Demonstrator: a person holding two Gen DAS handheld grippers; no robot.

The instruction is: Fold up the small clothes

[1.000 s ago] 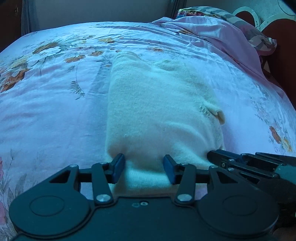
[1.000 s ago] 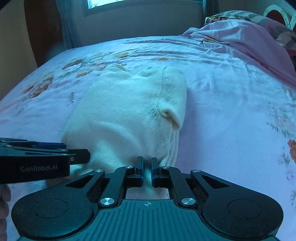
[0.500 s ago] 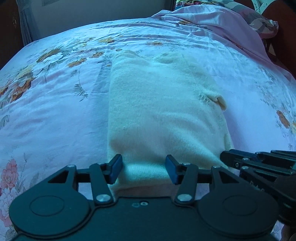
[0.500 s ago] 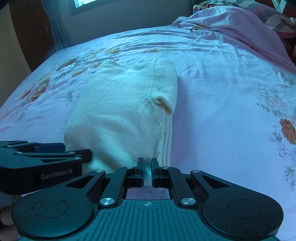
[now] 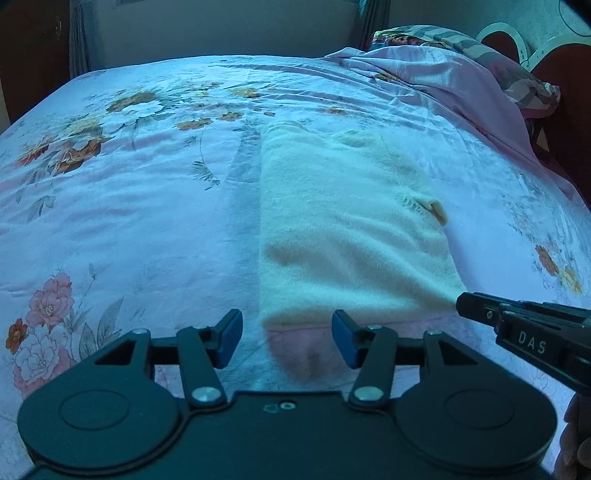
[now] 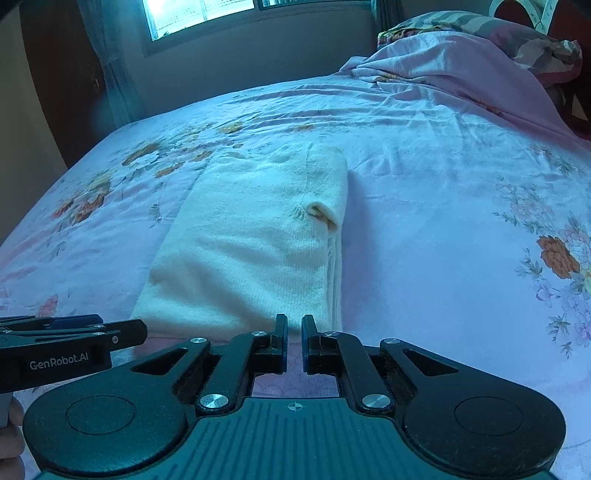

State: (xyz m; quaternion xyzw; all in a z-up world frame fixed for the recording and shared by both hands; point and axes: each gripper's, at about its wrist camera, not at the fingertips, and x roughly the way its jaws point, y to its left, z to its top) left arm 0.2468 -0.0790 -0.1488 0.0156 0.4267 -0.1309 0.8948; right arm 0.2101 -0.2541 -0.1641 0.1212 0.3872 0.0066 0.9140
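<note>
A cream knitted garment (image 5: 347,229) lies folded into a long rectangle on the floral bed sheet (image 5: 129,221); it also shows in the right wrist view (image 6: 255,243). My left gripper (image 5: 286,338) is open and empty, just short of the garment's near edge. My right gripper (image 6: 294,341) has its jaws almost together with a narrow gap, holding nothing, just short of the garment's near right corner. The right gripper also shows in the left wrist view (image 5: 517,325), the left gripper in the right wrist view (image 6: 74,332).
A bunched pink quilt (image 6: 461,70) and patterned pillow (image 5: 480,48) lie at the bed's far right by the headboard. A window (image 6: 199,14) and curtain stand beyond the far edge of the bed. Flat sheet surrounds the garment.
Both grippers have drawn back from the garment's near edge and risen. The right gripper, shut on the edge before, has let go. The garment lies flat.
</note>
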